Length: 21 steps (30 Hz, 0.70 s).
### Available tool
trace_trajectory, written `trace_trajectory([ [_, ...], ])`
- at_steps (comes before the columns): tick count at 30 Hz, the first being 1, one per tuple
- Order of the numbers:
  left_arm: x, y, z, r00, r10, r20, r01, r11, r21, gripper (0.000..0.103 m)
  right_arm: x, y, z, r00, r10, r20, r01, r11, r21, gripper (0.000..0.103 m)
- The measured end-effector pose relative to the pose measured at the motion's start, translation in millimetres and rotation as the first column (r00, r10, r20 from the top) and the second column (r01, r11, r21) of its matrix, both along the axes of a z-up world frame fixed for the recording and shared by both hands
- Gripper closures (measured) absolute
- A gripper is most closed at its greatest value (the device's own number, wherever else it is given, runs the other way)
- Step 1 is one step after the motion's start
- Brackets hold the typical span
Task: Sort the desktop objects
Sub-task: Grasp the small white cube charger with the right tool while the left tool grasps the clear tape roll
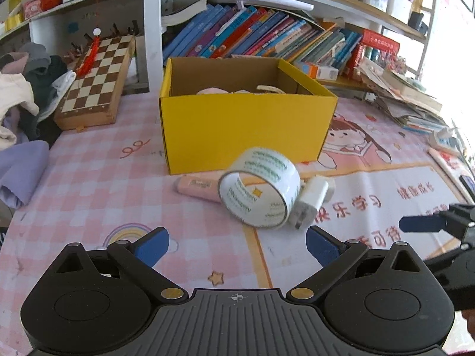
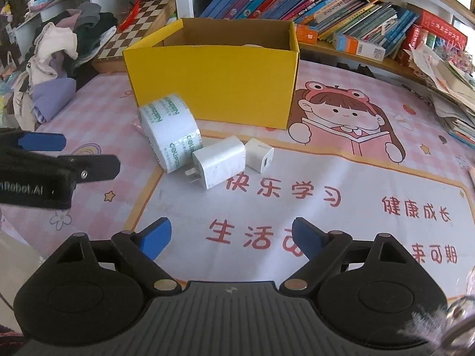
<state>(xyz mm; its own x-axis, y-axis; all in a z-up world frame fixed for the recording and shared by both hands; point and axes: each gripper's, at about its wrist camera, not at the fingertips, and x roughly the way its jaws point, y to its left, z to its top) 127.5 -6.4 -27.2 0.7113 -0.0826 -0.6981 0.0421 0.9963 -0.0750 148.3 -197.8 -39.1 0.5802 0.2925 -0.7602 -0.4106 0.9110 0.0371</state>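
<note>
a big pink checked table mat covers the desk, with a cartoon girl reading a book and red writing on it. behind it stand white shelves packed with leaning books. on the left lies a heap of clothes, and next to that a wooden chess board. on the right sits a messy pile of papers.

a yellow box stands open in the middle of the mat, with a few things inside that are hard to make out. just in front of it a roll of white tape stands on its edge, tipped a little. a pink marker lies behind the tape, touching it. a white charger plug lies against the tape on the other side, and a smaller white charger sits just beside that one.

the left gripper hangs near the tape with its blue jaws wide apart and nothing in them. the right gripper is near the chargers, jaws apart too, holding nothing.
</note>
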Motion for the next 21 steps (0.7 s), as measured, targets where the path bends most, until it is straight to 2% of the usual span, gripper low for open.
trace_trajectory([
  [9,19.5,-6.0,0.7,1.000,0.022,-0.006,-0.022,1.000,-0.022,0.003,19.3,-2.0,-1.5,0.999,0.045,-0.007,-0.045,0.999,0.013,0.020],
  [12,24.9,-8.7,1.0,1.000,0.028,-0.001,-0.028,1.000,-0.010,0.003,25.1,-2.1,-2.6,0.998,0.067,-0.008,-0.067,0.997,0.023,0.021],
  [16,30.0,-12.1,0.5,0.999,0.035,-0.003,-0.035,0.999,0.004,0.003,33.2,0.9,-5.6,0.994,0.110,-0.017,-0.109,0.994,0.025,0.028],
  [21,36.2,-13.7,2.5,0.998,0.055,0.001,-0.055,0.998,0.004,0.003,45.0,5.1,-6.6,0.988,0.155,-0.015,-0.154,0.988,0.025,0.029],
])
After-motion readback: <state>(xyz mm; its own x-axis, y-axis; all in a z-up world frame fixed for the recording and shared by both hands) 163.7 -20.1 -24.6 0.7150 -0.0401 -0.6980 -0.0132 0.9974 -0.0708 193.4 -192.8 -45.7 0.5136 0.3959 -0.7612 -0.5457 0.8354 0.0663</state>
